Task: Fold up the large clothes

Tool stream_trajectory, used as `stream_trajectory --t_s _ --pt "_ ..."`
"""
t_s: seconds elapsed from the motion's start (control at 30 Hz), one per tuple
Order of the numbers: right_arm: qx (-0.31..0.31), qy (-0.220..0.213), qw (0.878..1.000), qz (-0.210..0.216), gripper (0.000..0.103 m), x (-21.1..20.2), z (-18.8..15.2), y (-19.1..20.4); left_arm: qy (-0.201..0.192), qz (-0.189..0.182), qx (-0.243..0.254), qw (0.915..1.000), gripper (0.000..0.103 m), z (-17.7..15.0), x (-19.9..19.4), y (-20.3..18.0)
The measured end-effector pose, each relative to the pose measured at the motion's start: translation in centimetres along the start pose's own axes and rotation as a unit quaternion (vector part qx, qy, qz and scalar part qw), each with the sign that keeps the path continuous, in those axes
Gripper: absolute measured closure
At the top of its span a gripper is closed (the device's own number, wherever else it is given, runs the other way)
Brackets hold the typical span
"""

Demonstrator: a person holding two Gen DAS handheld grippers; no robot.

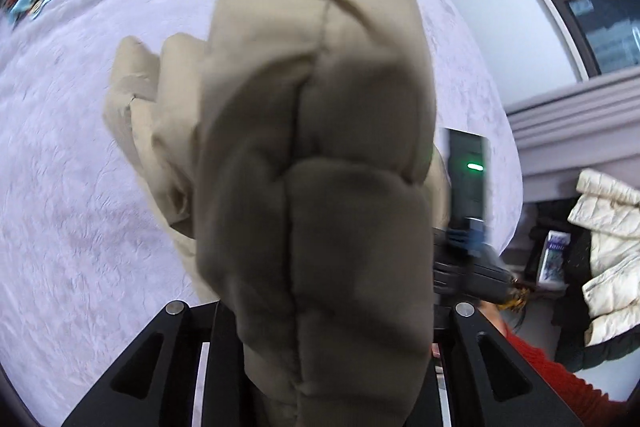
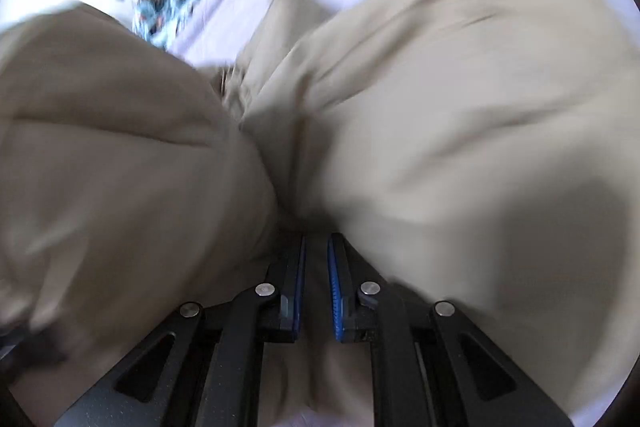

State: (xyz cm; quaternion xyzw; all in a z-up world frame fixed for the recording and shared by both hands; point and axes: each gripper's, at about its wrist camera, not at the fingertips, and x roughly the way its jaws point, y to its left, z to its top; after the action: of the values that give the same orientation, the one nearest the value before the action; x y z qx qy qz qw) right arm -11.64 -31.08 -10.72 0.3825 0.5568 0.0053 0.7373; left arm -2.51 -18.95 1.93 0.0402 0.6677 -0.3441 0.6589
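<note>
We hold the right gripper (image 2: 316, 263) with its blue pads (image 2: 334, 291) pinched on a fold of the beige padded coat (image 2: 400, 115). The left gripper (image 1: 332, 367) has the coat's quilted bulk (image 1: 320, 147) between its fingers; pad contact is hidden, so we cannot tell its closure. We judge the step as lifting the coat above the lavender bedspread (image 1: 80, 187); next, lay it flat and align edges. No legible writing is visible.
</note>
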Motion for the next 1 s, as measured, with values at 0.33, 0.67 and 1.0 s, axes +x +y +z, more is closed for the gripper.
stream_trajectory --t_s 0.33,0.67,1.0 --pt "0.099 -0.064 0.993 -0.012 0.082 -9.2 -6.5 -8.5 0.063 -0.171 0.062 0.9812 0.035 5.9 9.7 -6.7" --pt "0.061 -0.112 0.99 0.063 0.025 -15.2 -12.1 -4.2 0.077 -0.136 0.084 0.9841 0.035 5.8 13.2 -9.2" --pt "0.029 -0.119 0.989 -0.082 0.09 -10.8 -10.7 -2.0 -0.143 0.044 0.1 0.9837 0.035 4.7 2.0 -2.0"
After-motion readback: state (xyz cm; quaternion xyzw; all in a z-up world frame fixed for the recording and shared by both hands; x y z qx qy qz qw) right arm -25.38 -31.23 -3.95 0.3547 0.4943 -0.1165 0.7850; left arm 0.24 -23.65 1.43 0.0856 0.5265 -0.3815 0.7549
